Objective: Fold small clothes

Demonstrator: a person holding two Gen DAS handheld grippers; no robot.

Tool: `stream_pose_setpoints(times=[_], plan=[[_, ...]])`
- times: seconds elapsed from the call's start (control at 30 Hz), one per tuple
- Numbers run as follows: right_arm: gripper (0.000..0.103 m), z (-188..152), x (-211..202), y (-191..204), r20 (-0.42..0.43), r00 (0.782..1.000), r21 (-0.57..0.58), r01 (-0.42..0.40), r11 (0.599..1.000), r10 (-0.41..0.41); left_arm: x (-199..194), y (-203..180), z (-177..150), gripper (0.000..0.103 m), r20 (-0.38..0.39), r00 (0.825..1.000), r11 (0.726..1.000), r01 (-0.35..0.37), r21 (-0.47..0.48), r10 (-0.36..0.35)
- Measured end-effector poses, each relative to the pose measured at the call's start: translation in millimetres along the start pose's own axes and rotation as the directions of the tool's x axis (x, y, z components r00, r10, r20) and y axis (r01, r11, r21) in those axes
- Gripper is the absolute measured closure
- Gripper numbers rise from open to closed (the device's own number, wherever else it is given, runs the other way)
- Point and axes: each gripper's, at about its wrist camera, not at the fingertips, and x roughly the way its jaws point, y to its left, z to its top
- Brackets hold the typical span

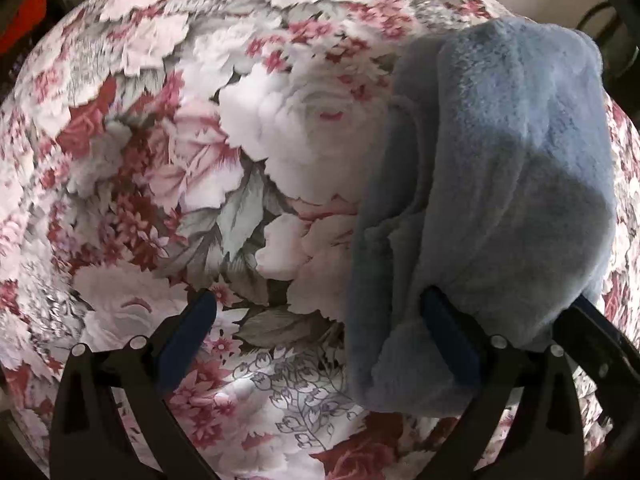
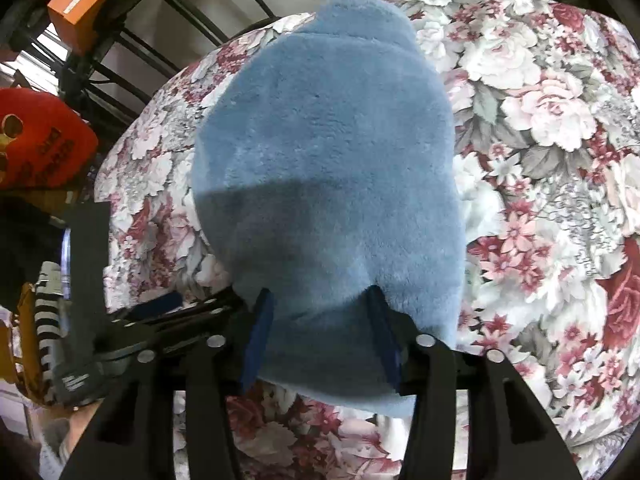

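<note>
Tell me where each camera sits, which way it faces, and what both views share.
Left wrist: on the left gripper, looking steeply down at the floral cloth; its open fingers show.
Right wrist: on the right gripper, angled down; its fingers pinch the blue fleece garment.
Shared: garment, floral cloth.

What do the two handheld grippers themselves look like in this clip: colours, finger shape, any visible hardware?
Both match: the left gripper and right gripper have matte black plastic frames with slotted cut-outs, round silver pivot bolts and flat dark blue pads on the fingers. In the right wrist view, the left gripper's body shows a black-and-white striped part and a small white printed label.
</note>
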Motion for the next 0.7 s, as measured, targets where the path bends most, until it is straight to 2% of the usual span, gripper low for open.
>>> stream_pose_setpoints(times=[0.07, 0.13, 0.23, 0.3, 0.37, 0.4, 0.47, 0.53, 0.6, 0.7], plan=[[0.037, -2, 2, 4, 0.001, 1.000, -0.035, -0.012, 0.999, 0.012, 4, 1, 0, 0.004, -0.007, 1.000, 1.000, 0.015, -0.019, -0.015], [0.035, -4, 5, 11, 0.010, 1.000, -0.086, 0.004, 0.996, -0.003, 7, 1, 1, 0.004, -0.001, 1.000, 1.000, 0.013, -0.024, -0.013], [0.034, -4, 6, 11, 0.020, 1.000, -0.074, -0.003, 0.997, 0.005, 13, 2, -1, 0.004, -0.003, 1.000, 0.999, 0.026, -0.036, -0.026], [0.031, -3, 6, 8, 0.025, 0.999, -0.051, -0.032, 0.998, 0.033, 15, 4, 1, 0.004, -0.011, 0.999, 0.998, 0.037, -0.049, -0.038], [0.019, -2, 6, 6, 0.019, 0.996, -0.042, -0.088, 0.995, 0.089, 16, 6, 1, 0.004, -0.019, 0.999, 0.998, 0.034, -0.060, -0.035], [0.016, -2, 3, 4, 0.014, 0.995, -0.051, -0.101, 0.994, 0.102, 15, 11, 2, 0.004, -0.035, 0.998, 0.997, 0.041, -0.069, -0.044], [0.003, 0, 2, 6, 0.008, 0.990, -0.059, -0.142, 0.988, 0.143, 15, 21, 13, 0.004, -0.063, 0.995, 0.994, 0.066, -0.087, -0.071], [0.004, 4, -3, 3, -0.009, 0.986, -0.021, -0.169, 0.985, 0.169, 3, 25, 18, 0.004, -0.066, 0.994, 0.992, 0.079, -0.098, -0.086], [0.004, 13, -17, 1, -0.008, 0.987, 0.030, -0.161, 0.986, 0.162, -15, 25, 23, 0.004, -0.029, 0.995, 0.991, 0.094, -0.090, -0.097], [0.004, 24, -50, -4, 0.109, 0.981, 0.076, -0.170, 0.982, 0.162, -55, 17, 36, 0.005, 0.099, 0.991, 0.994, 0.094, -0.060, -0.087]])
